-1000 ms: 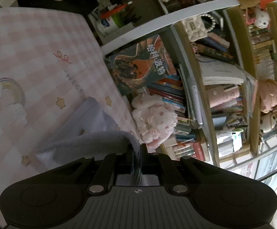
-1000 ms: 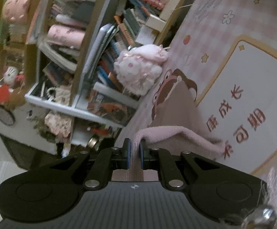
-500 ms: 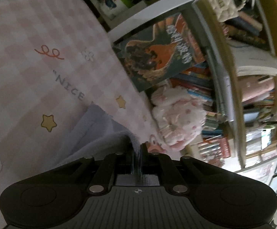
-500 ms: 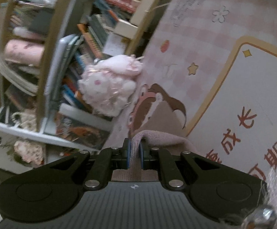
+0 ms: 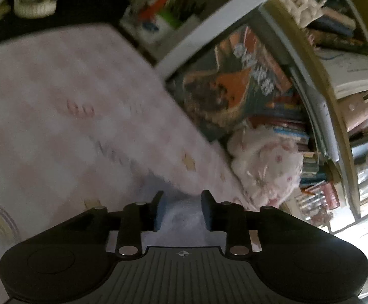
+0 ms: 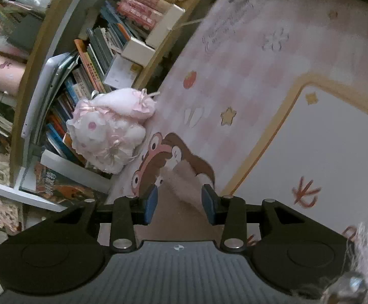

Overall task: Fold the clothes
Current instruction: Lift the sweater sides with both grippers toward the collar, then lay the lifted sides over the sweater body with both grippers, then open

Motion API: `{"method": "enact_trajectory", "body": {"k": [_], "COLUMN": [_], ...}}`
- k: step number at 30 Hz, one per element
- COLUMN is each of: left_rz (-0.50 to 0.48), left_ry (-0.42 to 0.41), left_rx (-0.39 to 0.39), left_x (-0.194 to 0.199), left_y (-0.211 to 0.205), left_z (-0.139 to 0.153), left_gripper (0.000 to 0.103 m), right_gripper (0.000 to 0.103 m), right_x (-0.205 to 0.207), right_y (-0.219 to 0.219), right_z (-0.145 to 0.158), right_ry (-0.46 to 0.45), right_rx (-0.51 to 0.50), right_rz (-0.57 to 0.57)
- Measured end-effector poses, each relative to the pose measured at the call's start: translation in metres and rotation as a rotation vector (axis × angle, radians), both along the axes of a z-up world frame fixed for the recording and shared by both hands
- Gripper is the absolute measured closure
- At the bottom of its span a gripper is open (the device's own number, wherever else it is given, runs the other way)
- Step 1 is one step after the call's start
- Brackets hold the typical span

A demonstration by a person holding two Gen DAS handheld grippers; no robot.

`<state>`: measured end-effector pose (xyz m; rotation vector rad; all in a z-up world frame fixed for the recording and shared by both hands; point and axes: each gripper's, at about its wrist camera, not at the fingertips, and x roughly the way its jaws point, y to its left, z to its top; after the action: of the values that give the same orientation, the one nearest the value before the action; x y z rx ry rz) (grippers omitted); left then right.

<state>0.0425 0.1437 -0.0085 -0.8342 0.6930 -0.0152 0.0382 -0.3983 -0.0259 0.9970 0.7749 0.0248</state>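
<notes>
Cloth lies on my pink mat, near the plush toy. My left tongs and right tongs are opening, cloth loose between them.

We see the garment lying on the mat, the plush toy between mat and bookshelf.

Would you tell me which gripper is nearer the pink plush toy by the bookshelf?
Seemingly right. The right gripper sits just beside the pink plush toy; the left gripper sees the toy farther off, to its right.
</notes>
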Motion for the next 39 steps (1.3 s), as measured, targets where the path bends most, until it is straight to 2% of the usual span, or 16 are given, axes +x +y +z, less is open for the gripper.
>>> {"method": "enact_trajectory", "body": {"k": [3,7,13,17,20,21,23,25,27,29,30,32,35,36,38,39], "left_rz": [-0.044,-0.169,-0.336,-0.388,-0.441,-0.464,-0.521,-0.577,-0.615,-0.635,-0.631,-0.535,-0.332,-0.287,-0.294,-0.314], "left_ry": [-0.010,-0.017,-0.044,-0.035,-0.073,-0.090,-0.108,-0.118,-0.117,-0.119,-0.119,-0.147,-0.154,-0.140,-0.103,-0.109], "left_rx": [0.100,0.251,0.413,0.553,0.677,0.719,0.800,0.876,0.930,0.951,0.949,0.865,0.607,0.550,0.571,0.569], "left_x": [-0.002,-0.003,0.003,0.018,0.027,0.029,0.035,0.040,0.044,0.046,0.047,0.047,0.049,0.052,0.059,0.059], "left_y": [0.001,-0.019,-0.055,-0.069,-0.082,-0.086,-0.097,-0.108,-0.117,-0.119,-0.118,-0.103,-0.059,-0.047,-0.038,-0.037], "left_z": [0.006,0.006,0.000,-0.004,-0.001,0.000,-0.001,-0.004,-0.010,-0.014,-0.016,-0.009,0.005,0.005,-0.002,-0.003], "left_gripper": [0.072,0.072,0.072,0.072,0.072,0.072,0.071,0.070,0.070,0.077,0.103,0.103,0.103,0.103,0.103,0.103], "right_gripper": [0.066,0.066,0.066,0.066,0.068,0.070,0.082,0.089,0.091,0.092,0.092,0.093,0.093,0.093,0.092,0.092], "right_x": [-0.003,-0.006,-0.002,0.005,0.012,0.014,0.020,0.025,0.028,0.029,0.029,0.028,0.028,0.028,0.028,0.029], "right_y": [-0.001,0.014,0.048,0.063,0.071,0.073,0.078,0.083,0.088,0.090,0.090,0.089,0.087,0.086,0.084,0.085], "right_z": [0.008,0.010,0.009,0.007,0.007,0.006,0.004,0.000,-0.001,-0.002,-0.002,-0.002,-0.003,-0.003,-0.005,-0.004], "right_ry": [-0.007,-0.003,-0.009,-0.007,-0.002,0.002,0.012,0.029,0.039,0.046,0.048,0.053,0.060,0.064,0.070,0.072], "right_rx": [-0.119,-0.257,-0.452,-0.551,-0.616,-0.635,-0.669,-0.684,-0.699,-0.706,-0.702,-0.694,-0.683,-0.671,-0.654,-0.656], "right_rz": [0.037,0.125,0.253,0.285,0.297,0.306,0.328,0.352,0.359,0.359,0.355,0.345,0.331,0.322,0.310,0.312]}}
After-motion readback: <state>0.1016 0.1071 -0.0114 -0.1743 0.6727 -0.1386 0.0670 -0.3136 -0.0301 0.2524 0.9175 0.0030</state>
